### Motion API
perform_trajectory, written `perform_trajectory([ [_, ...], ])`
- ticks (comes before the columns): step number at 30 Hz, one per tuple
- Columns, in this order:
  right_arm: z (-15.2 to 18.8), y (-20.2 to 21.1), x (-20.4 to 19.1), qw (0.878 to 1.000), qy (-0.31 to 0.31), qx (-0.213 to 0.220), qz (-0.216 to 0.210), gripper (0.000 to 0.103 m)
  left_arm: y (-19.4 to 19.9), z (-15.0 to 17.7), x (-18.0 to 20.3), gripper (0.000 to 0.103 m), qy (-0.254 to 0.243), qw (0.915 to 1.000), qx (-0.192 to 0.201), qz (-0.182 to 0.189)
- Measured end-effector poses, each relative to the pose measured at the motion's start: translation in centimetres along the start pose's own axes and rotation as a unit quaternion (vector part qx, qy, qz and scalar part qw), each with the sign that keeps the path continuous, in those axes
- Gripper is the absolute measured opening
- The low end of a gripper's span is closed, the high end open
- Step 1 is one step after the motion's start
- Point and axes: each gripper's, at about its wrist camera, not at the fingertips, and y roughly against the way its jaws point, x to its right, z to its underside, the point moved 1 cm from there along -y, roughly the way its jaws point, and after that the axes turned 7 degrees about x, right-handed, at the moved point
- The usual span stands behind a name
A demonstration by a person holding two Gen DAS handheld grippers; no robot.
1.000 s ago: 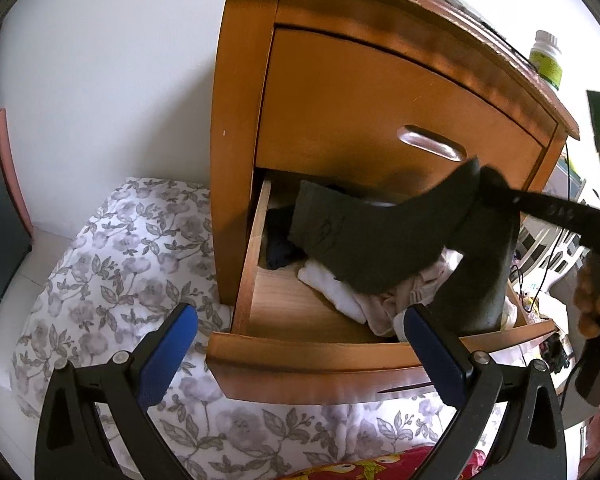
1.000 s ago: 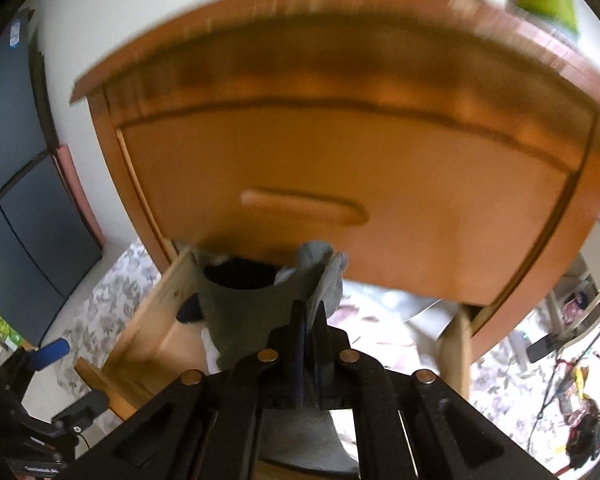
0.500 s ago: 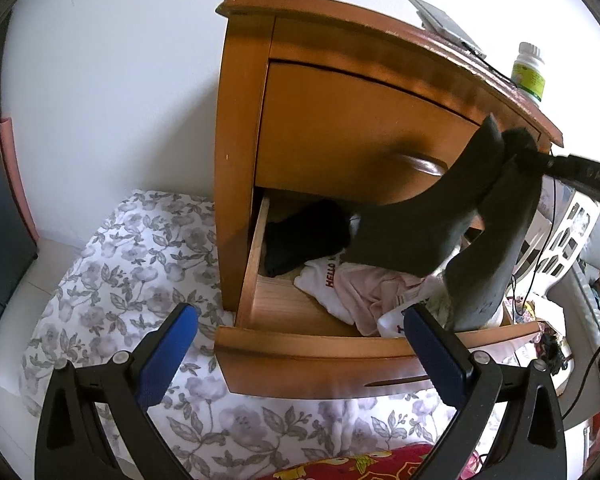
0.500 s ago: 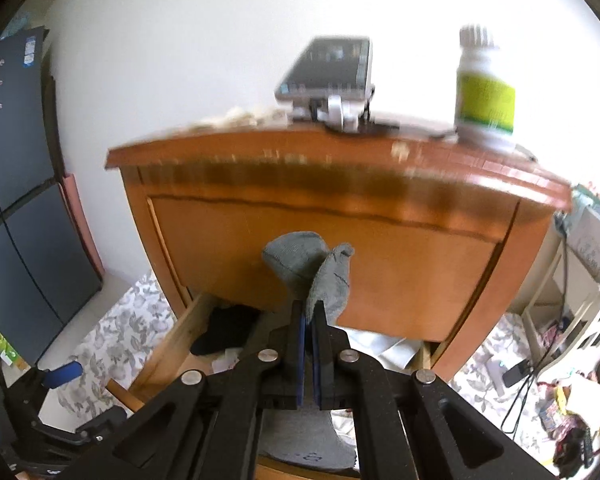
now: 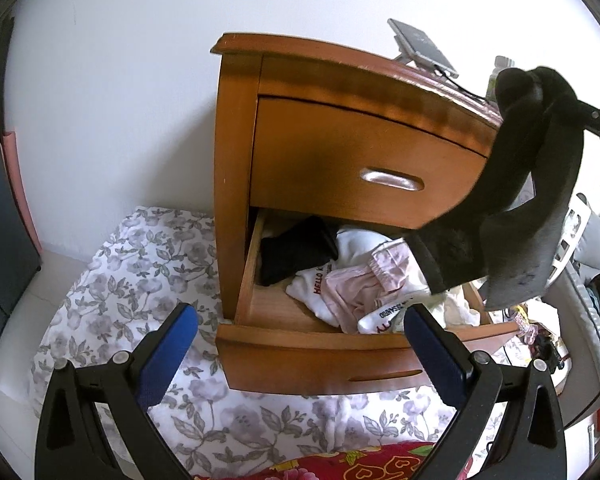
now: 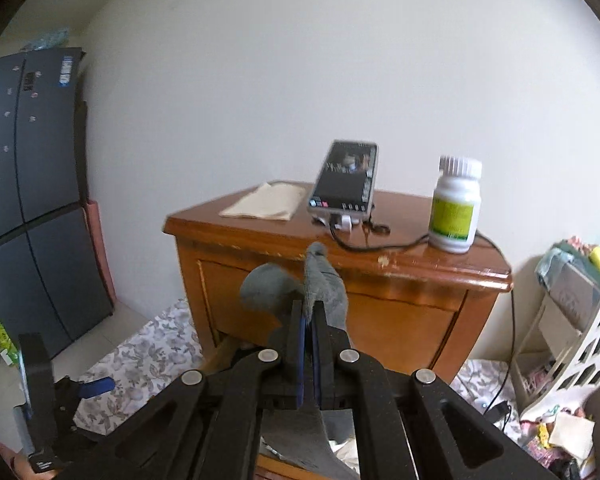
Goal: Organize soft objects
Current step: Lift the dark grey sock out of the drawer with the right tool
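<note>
Up top, the orange-brown wooden nightstand (image 6: 400,276) carries a white pill bottle with a green label (image 6: 456,208), a phone propped on a small white stand (image 6: 346,180) with a black cable running off it, and a folded beige cloth (image 6: 266,201). Its upper drawer is closed; the lower drawer (image 5: 320,356) is pulled out over a grey-flowered white sheet (image 5: 132,272). Inside I see a black garment (image 5: 296,248) at the back left and a heap of white and pale pink clothes (image 5: 360,284), some with red lettering. A white openwork rack (image 6: 572,328) stands to the nightstand's right.

My right gripper (image 6: 308,320) is clamped on a dark grey sock (image 5: 532,200), pinching it near its upper end. From the left wrist view the sock hangs doubled in the air, draped in front of the nightstand's right corner, its lower ends dangling above the drawer's right side and hiding part of the clothes there. Fabric looks thick, knitted, slightly fuzzy.

My left gripper (image 5: 300,344) stands spread wide, nothing between its blue pads (image 5: 168,356), in front of the drawer.
</note>
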Motion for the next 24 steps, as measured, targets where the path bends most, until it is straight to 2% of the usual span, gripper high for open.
perform_trajectory([
  [12, -0.4, 7.2, -1.3, 0.999, 0.016, 0.037, -0.019, 0.003, 3.4, -0.2, 1.1, 0.103, -0.007, 0.9998, 0.016, -0.01],
  [24, 2.4, 8.9, -1.6, 0.999, 0.018, 0.007, -0.031, 0.003, 5.2, 0.4, 2.1, 0.103, -0.014, 0.9996, 0.016, -0.016],
])
